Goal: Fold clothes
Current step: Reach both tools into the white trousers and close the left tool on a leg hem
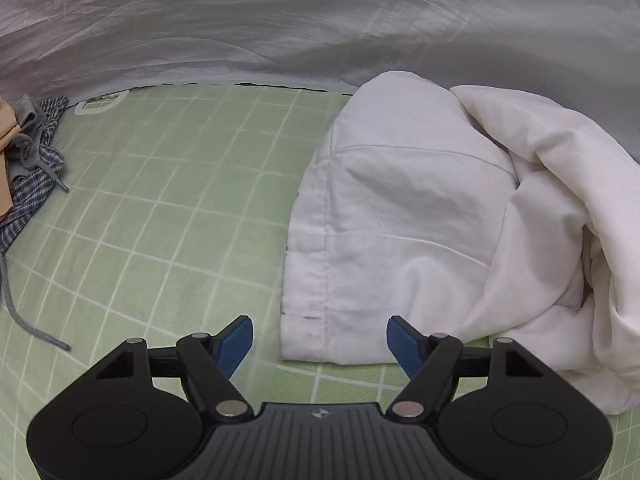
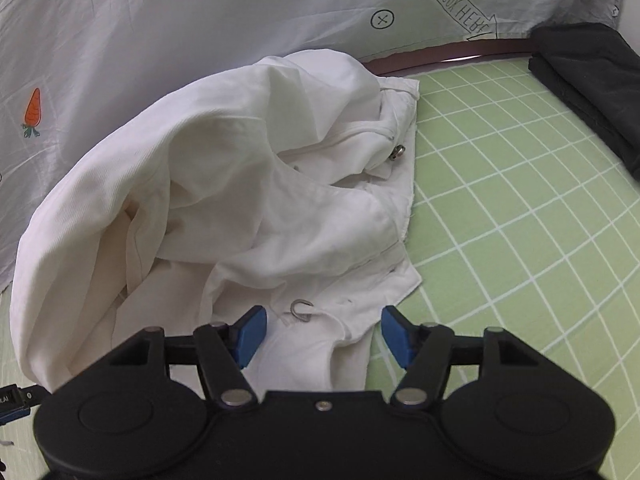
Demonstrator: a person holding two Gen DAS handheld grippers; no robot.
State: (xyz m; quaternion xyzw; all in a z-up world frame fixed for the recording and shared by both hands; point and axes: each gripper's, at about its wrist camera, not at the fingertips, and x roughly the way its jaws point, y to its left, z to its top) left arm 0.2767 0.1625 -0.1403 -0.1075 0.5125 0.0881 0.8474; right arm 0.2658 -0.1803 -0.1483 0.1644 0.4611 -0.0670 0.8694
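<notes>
Jaws of both the left gripper [image 1: 320, 340] and right gripper [image 2: 323, 334] gape empty over crumpled white cotton trousers [image 1: 420, 216], their waistband folds partly hidden.

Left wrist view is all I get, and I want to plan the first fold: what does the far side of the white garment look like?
Observer: On the right wrist view the white garment is bunched up, with a metal zipper pull showing.
Operator: Where is the right gripper?
Observer: The right gripper is open, over the garment's near edge, by a small metal ring.
Operator: Anything else on that side?
Observer: A folded dark garment lies on the green checked sheet, apart from the white one.
</notes>
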